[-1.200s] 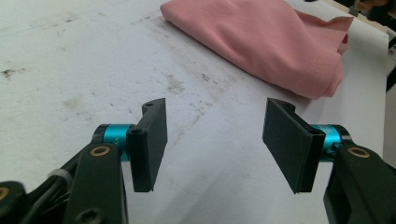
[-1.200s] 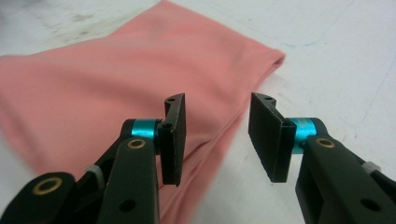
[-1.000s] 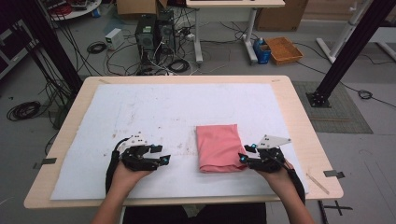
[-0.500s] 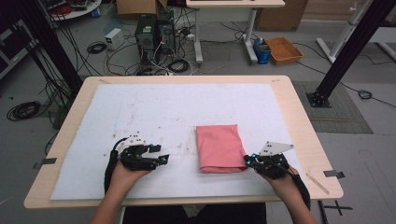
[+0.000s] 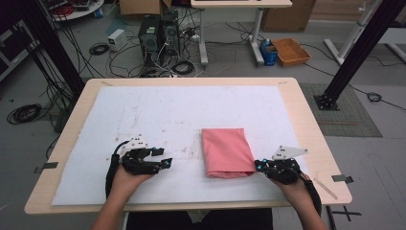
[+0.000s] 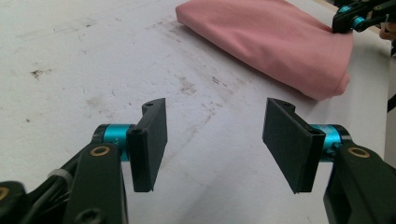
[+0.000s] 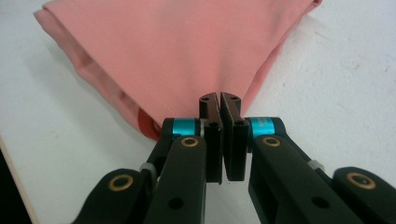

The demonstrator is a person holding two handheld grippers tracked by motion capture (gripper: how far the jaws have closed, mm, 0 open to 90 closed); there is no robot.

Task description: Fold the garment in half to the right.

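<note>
A pale wooden table (image 5: 306, 124) stands in a workshop room, most of its top covered by a white sheet (image 5: 182, 115) that is scuffed and speckled with dark marks. Beyond the far edge, the grey floor carries a tangle of black cables (image 5: 103, 48), two dark computer towers (image 5: 158, 33) and a small white box (image 5: 116, 38); black frame posts rise at the left and right, and a second table's white legs (image 5: 203, 33) stand behind. On the floor near those legs sits an orange tray (image 5: 291, 51), whose contents cannot be made out, with a small blue container (image 5: 269, 51) just beside it. On the sheet, right of centre and toward the near edge, lies a folded pink cloth (image 5: 226, 151). The right gripper (image 5: 259, 166) sits at the cloth's near right corner, its jaws pressed together; in the right gripper view they meet at the cloth's edge, and whether fabric is pinched between them cannot be told. The left gripper (image 5: 166, 158) rests on the sheet well left of the cloth, its jaws standing apart with nothing between them.
</note>
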